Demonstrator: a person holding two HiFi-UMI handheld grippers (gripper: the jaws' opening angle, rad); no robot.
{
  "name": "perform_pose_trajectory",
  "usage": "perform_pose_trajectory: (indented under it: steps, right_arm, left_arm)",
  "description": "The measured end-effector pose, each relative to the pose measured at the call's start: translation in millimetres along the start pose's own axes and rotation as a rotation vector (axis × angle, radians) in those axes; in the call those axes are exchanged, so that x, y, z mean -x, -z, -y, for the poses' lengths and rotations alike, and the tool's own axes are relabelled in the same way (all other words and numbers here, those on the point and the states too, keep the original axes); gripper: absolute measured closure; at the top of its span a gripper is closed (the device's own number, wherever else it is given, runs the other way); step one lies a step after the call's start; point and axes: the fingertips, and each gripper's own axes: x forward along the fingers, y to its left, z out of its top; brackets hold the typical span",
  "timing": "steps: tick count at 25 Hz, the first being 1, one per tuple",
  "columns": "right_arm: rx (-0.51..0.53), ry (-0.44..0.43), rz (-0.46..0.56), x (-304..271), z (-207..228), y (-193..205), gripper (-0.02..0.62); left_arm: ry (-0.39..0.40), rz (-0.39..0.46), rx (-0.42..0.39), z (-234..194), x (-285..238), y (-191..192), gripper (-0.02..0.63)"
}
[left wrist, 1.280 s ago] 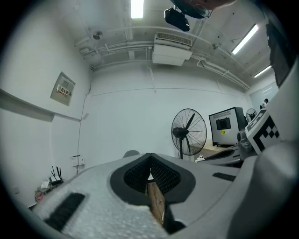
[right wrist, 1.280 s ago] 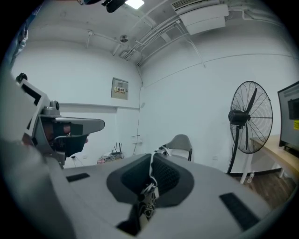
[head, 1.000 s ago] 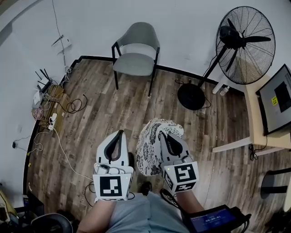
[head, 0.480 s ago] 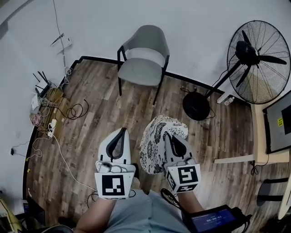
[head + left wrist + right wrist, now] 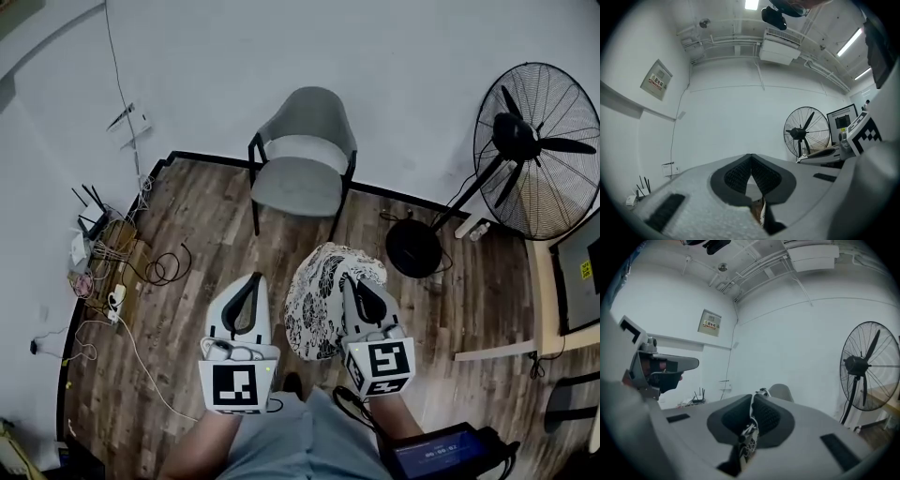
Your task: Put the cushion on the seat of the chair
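Both arms reach forward, side by side and roughly level. The left gripper has its jaws closed together, while the right gripper pinches the cushion edge

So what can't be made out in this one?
Chair seat and legs, right gripper view: hidden by the right tool.
Cushion, near part, head view: under the right tool.
Screen, head view: cut by the right edge.
Wall sign print, right gripper view: too small.
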Motion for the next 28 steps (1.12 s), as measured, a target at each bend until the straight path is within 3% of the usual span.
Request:
perform_pose_trajectory:
  steps: [17, 28]
  right_arm:
    - [0.016, 0.043, -0.017, -61, 33, -8, 0.578]
    - [-0.012, 0.042, -0.105, -165, 109, 15, 0.578]
  left_arm:
    - [0.050, -0.050, -0.010, -23, -69, 36, 0.597]
    - [0.061, -0.135, -0.002, -40, -207, 66, 0.597]
